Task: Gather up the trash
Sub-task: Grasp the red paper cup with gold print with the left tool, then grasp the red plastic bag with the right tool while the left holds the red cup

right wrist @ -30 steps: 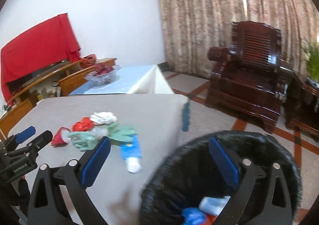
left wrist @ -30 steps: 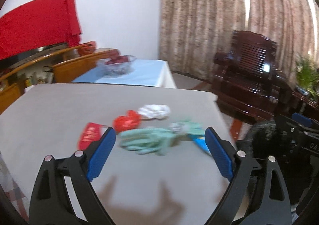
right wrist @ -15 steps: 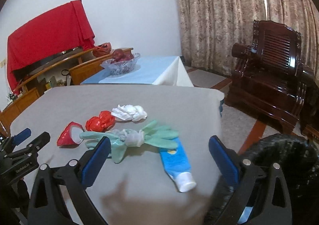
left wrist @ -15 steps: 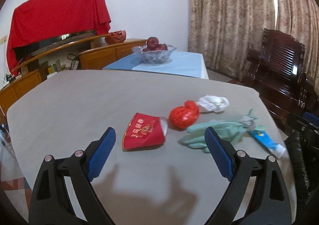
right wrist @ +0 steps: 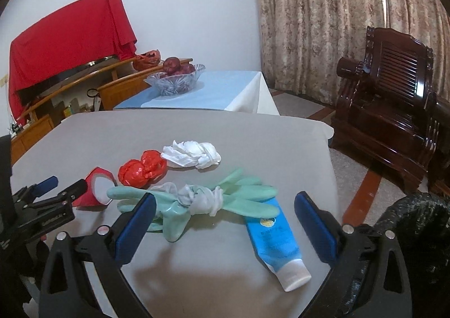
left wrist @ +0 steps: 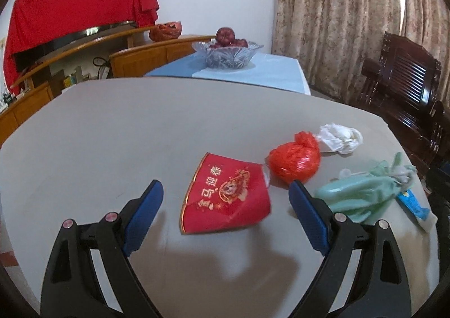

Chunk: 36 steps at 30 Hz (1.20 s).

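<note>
Trash lies on the grey table (left wrist: 112, 126). A crushed red paper cup (left wrist: 225, 195) lies on its side just ahead of my open left gripper (left wrist: 226, 190), framed between the blue pads without contact. Right of it sit a crumpled red bag (left wrist: 294, 159), a white tissue wad (left wrist: 339, 139), knotted green gloves (left wrist: 362, 191) and a blue tube (left wrist: 413, 204). My right gripper (right wrist: 225, 202) stands open over the gloves (right wrist: 197, 197) and the blue tube (right wrist: 274, 236), touching neither. The red cup (right wrist: 97, 185), the red bag (right wrist: 142, 167) and the tissue (right wrist: 192, 153) lie beyond. The left gripper (right wrist: 53, 188) shows at the left.
A black-lined bin (right wrist: 416, 233) stands at the table's right edge. Behind the table is a blue-clothed table (left wrist: 253, 70) with a glass fruit bowl (left wrist: 227, 55). A dark wooden armchair (right wrist: 393, 98) and curtains are to the right, a wooden cabinet (left wrist: 70, 64) to the left.
Both grippers swung left from the bin toward the table and came lower. The red cup now sits between the left jaws; gloves and tube now fill the right view, the bin at its edge.
</note>
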Each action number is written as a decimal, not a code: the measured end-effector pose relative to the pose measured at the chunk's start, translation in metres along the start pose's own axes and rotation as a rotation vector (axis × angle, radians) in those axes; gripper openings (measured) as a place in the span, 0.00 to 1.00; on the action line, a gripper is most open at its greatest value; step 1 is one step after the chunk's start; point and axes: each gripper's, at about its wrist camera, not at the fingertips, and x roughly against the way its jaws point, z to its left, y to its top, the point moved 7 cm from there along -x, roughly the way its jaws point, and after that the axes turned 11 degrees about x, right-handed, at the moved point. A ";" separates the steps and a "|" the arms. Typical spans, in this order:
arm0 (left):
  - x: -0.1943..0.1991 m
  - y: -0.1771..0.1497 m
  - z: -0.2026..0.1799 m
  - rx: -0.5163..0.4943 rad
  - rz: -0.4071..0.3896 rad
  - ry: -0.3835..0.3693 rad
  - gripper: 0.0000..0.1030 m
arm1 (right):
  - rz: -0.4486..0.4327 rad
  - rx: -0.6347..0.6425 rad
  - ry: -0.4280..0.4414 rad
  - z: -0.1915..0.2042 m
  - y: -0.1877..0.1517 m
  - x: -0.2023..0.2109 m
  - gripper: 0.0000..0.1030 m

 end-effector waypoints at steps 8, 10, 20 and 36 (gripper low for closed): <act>-0.044 0.000 0.007 0.044 0.134 -0.013 0.86 | 0.023 0.006 0.003 0.004 -0.003 -0.022 0.94; -0.050 -0.002 0.007 0.049 0.158 -0.021 0.86 | 0.026 0.008 0.005 0.005 -0.002 -0.026 0.94; -0.062 -0.009 0.009 0.064 0.209 -0.032 0.74 | 0.001 0.033 0.003 0.010 0.013 -0.034 0.94; -0.029 0.034 0.055 0.068 0.030 0.093 0.74 | -0.005 0.103 0.126 0.099 0.057 -0.087 0.90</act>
